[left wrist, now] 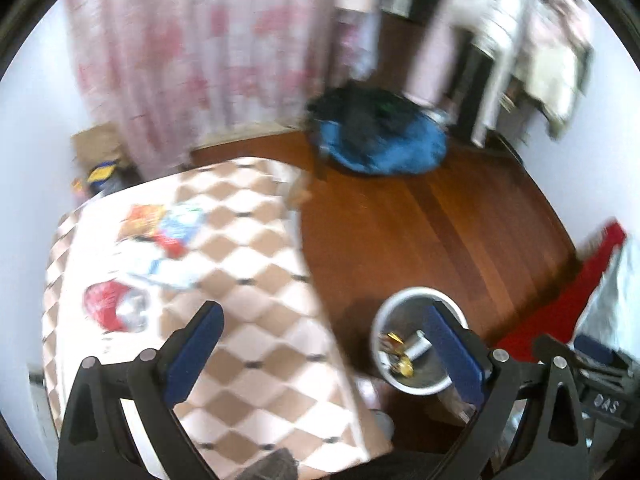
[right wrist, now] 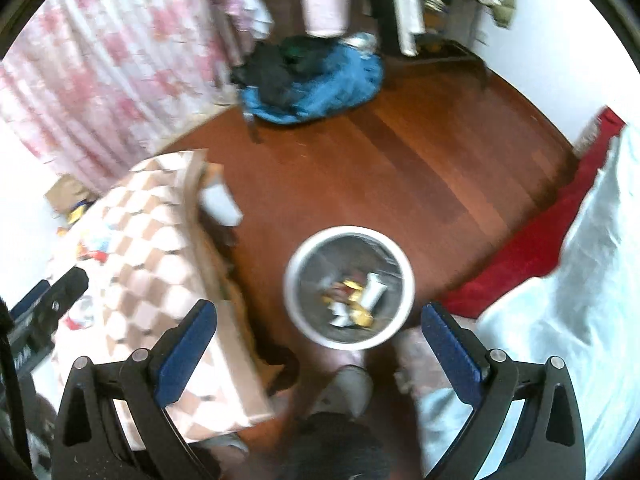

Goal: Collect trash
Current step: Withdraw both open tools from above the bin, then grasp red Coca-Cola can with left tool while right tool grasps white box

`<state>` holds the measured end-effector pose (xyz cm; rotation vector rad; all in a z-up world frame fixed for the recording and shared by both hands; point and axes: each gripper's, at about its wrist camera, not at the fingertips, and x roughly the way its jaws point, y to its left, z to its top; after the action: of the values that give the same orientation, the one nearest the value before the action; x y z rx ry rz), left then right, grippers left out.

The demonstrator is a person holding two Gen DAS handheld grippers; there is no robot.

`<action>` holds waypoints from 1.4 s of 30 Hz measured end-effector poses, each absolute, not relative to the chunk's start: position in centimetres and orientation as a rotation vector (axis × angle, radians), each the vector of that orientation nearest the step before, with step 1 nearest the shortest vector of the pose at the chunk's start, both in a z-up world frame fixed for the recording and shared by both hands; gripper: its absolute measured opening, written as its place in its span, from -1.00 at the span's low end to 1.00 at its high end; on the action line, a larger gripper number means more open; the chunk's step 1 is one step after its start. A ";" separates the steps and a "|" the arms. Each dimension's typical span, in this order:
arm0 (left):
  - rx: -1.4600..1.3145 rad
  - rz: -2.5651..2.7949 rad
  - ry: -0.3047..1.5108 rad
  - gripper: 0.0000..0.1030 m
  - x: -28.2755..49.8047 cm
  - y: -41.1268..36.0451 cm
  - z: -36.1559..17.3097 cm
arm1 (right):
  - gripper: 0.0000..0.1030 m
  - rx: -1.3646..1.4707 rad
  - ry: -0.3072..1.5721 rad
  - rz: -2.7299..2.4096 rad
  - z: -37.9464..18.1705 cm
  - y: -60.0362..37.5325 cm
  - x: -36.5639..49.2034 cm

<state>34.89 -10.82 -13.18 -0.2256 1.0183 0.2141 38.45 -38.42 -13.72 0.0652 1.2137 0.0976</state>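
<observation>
Trash in the left wrist view lies in two places: several wrappers (left wrist: 160, 236) are spread on the checkered tablecloth (left wrist: 256, 292) in the left half of the frame, with a red and silver packet (left wrist: 114, 310) below them at the lower left, and more pieces are inside the white round bin (left wrist: 416, 344) at the lower right, which stands on the brown wooden floor (left wrist: 440, 216). The left gripper (left wrist: 324, 344) has its two blue-padded fingers spread wide and holds nothing; one finger is over the tablecloth, the other is in front of the bin. A blue heap of cloth (left wrist: 384, 140) lies on the floor in the upper middle, and a pink flowered curtain (left wrist: 200, 48) hangs in the upper left. In the right wrist view, the bin (right wrist: 298, 308) is in the centre, a little below the middle, with yellow, white and red trash (right wrist: 354, 300) on its bottom. The right gripper (right wrist: 320, 338) is also wide apart and empty, with the bin between and just above its fingers. The tablecloth (right wrist: 160, 248) with wrappers (right wrist: 94, 246) is at the left, part of the other gripper (right wrist: 44, 312) shows at the left edge, and a white sheet (right wrist: 580, 300) over red cloth (right wrist: 532, 252) is at the right. Both views are somewhat blurred.
</observation>
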 end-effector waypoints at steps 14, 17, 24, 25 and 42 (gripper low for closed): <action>-0.810 0.630 1.101 0.96 23.5 17.0 -25.8 | 1.00 -0.009 1.344 0.510 -23.8 -10.0 39.7; -0.950 0.586 1.111 0.96 23.6 18.6 -29.1 | 0.96 -0.086 1.340 0.566 -25.2 -5.5 40.6; -1.197 0.521 1.020 0.87 25.7 19.7 -32.9 | 0.50 -0.272 1.354 0.648 -28.0 1.5 43.2; -1.195 0.508 1.005 0.48 26.0 19.7 -32.7 | 0.50 -0.290 1.357 0.659 -28.3 2.1 43.4; -0.603 0.647 1.117 -0.15 25.7 22.0 -27.7 | 0.50 -0.597 1.317 0.810 -31.4 11.4 42.3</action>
<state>25.71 22.04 -27.72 -0.6033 1.1167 0.6465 42.33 11.41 -31.35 -0.5972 1.3172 0.8102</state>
